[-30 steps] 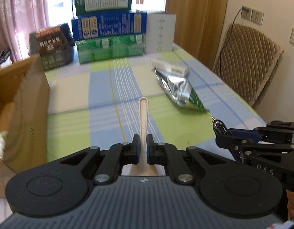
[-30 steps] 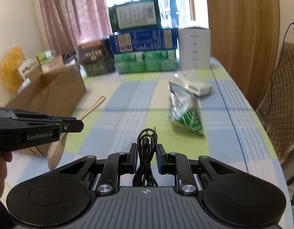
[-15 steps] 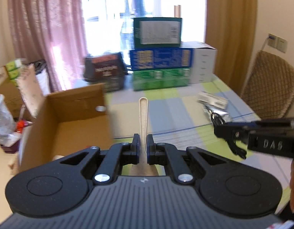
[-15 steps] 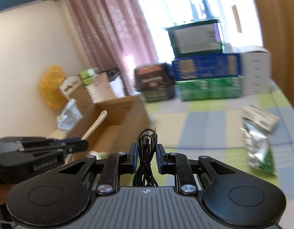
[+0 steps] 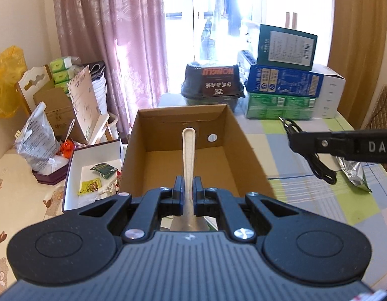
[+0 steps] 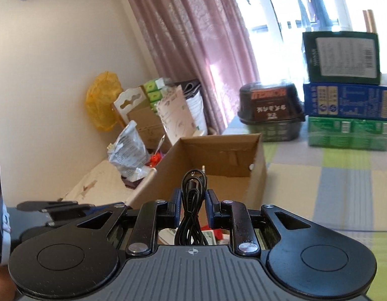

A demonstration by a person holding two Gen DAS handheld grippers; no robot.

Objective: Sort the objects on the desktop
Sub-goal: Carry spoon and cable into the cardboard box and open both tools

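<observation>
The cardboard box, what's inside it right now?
The cardboard box shows a bare brown floor at its far end. Its near end is hidden behind the left tongs holding the spoon.

White letters "DAS" are showing on the side of the right gripper (image 5: 291, 139), right of the cardboard box (image 5: 153, 135). Behind the box, a dark tub (image 5: 213, 82) is displaying "HONGLU" upside down on its red band, with inverted Chinese characters beneath that are not reading clearly. Print on the stacked cartons (image 5: 283, 80) is staying too small to read.
</observation>
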